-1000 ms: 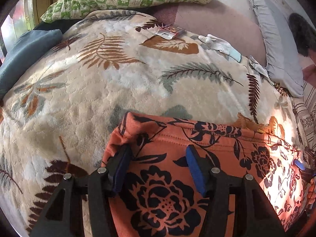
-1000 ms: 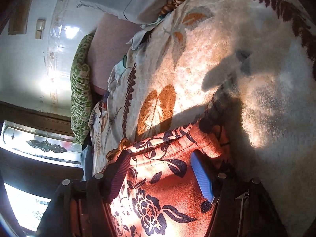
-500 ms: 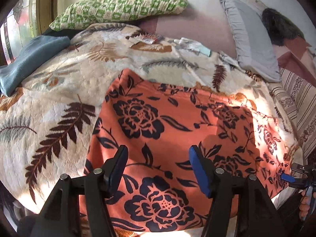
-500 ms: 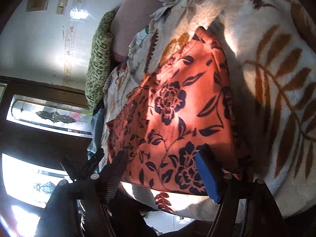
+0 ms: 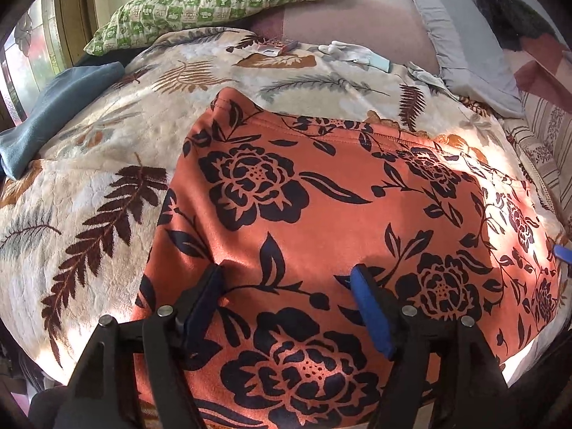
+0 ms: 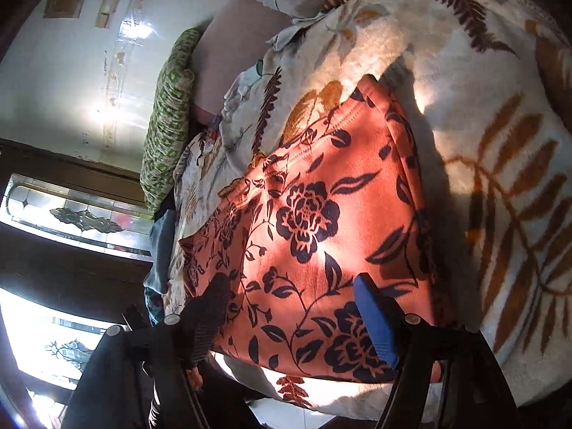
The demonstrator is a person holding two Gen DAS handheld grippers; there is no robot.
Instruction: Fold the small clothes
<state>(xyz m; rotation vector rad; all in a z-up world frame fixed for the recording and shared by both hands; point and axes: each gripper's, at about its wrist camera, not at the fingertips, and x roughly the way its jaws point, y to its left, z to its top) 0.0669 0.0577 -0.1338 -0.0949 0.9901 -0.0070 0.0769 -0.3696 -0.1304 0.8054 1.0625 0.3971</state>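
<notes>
An orange garment with black flowers (image 5: 321,196) lies spread flat on the leaf-patterned blanket (image 5: 89,178), its stitched hem at the far side. My left gripper (image 5: 286,271) hovers over the garment's near left part; its jaws are opening and the blue pads (image 5: 371,307) press on nothing. In the right wrist view the same garment (image 6: 311,250) lies in sunlight, and my right gripper (image 6: 291,280) stands open over its near edge, holding nothing. A blue fingertip of the right gripper (image 5: 561,252) shows at the garment's right edge.
A green checked pillow (image 5: 214,0) and a grey pillow (image 5: 464,43) lie at the bed's far end. A blue cloth (image 5: 53,107) sits at the left, a white glove (image 5: 350,52) and a small packet (image 5: 275,46) beyond the garment. The bed edge runs just below both grippers.
Both grippers drew back from the garment's far hem to its near edge, leaving it lying flat. Their jaws stand wider than before.
</notes>
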